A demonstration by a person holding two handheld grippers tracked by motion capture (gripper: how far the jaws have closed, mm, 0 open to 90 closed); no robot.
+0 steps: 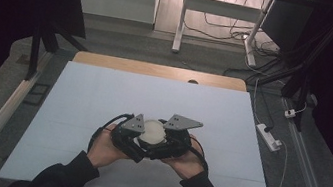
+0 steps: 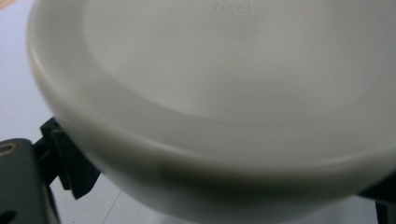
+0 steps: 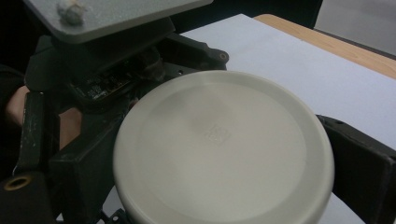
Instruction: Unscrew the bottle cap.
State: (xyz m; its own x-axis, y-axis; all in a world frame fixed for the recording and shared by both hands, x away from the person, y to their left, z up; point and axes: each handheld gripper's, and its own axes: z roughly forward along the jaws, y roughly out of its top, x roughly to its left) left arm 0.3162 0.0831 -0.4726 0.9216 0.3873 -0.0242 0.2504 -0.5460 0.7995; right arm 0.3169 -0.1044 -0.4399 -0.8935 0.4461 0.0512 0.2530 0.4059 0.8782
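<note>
On the wooden table lies a big pale blue mat that covers almost all of the top. Only a strip of wood shows along the far edge. Near the middle of the mat, closer to the near edge, two hands hold two black grippers tight together around one round white lid. The lid is off the mat, up between the grippers. The left gripper comes in from the left side, held by the left hand. Its jaws sit on both sides of the lid and press on its rim, so it grips the lid. In the left gripper view the lid is very close and blurry. The right gripper, held by the right hand, grips the same lid too. In the right gripper view the lid sits flat side up between the two black jaws, which touch its rim on both sides.
</note>
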